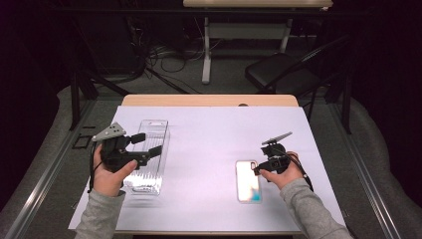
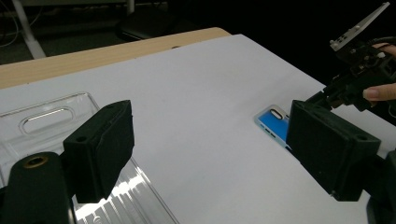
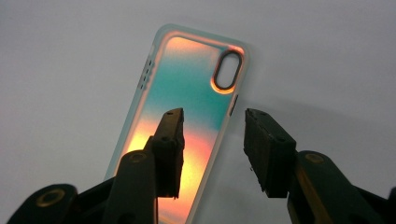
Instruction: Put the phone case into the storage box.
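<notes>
A: Straddling one long edge of the phone case (image 3: 187,116), the right gripper (image 3: 212,149) has its jaws apart, one over the shiny face and one over the bare sheet beside it. The pads do not press on anything yet.

B: So no grip. Where does the case lie?

A: Flat on the white sheet (image 1: 209,144), camera hole pointing away from the person, right under the right gripper (image 1: 260,167). I will place the rest from it.

B: And the other hand?

A: Well to the left of the case, the left gripper (image 1: 144,144) hangs above a clear plastic tray (image 1: 152,129), jaws wide apart with nothing between them. In the left gripper view the tray (image 2: 46,116) sits under the near jaw and the case (image 2: 273,122) shows blue farther off.

B: How far along would you call it?

A: Early, I judge. The case is not lifted and the tray looks empty. The pinch, the lift and whatever carry follows are all left, likely toward the tray, though that is a guess.

B: Anything in the way?

A: Between case and tray the sheet is bare. Beyond the case is the wooden table edge (image 1: 209,100), and past that a folding chair (image 1: 278,72) and cables (image 1: 164,55) on the floor, all well apart. The thin edge lying flat is the harder part: a jaw may slide over it.
</notes>
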`<state>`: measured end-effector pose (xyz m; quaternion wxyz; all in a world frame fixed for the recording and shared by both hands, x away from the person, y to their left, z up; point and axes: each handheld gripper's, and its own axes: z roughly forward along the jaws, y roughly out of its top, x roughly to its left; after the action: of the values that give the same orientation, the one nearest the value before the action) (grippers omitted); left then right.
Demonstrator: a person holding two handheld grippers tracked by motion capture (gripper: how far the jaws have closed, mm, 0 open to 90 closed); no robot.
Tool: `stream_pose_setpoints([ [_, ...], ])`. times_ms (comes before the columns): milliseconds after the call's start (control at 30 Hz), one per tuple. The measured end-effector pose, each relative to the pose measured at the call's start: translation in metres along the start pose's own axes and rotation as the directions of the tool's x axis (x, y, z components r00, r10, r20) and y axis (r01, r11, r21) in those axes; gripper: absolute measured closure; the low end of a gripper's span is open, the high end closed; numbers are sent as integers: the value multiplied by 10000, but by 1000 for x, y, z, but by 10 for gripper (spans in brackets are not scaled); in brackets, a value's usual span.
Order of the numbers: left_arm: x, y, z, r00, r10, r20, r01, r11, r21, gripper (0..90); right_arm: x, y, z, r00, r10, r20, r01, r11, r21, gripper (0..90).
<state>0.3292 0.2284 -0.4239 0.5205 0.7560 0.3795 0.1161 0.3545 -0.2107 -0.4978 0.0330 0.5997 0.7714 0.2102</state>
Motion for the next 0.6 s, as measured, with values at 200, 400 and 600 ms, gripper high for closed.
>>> stream_pose_setpoints([
  [200, 0, 0, 0, 10000, 8, -15, -8, 10000, 0, 157, 0, 5, 10, 9999, 118, -79, -113, 9984, 550, 595],
  [400, 0, -1, 0, 10000, -13, -29, 13, 10000, -2, 157, 0, 8, 16, 9994, 91, 319, -144, 9855, 1692, 595],
  [600, 1, -1, 1, 10000, -12, -20, 12, 10000, 42, 157, 3, 8, 21, 9988, 318, 368, -386, 9788, 2014, 613],
])
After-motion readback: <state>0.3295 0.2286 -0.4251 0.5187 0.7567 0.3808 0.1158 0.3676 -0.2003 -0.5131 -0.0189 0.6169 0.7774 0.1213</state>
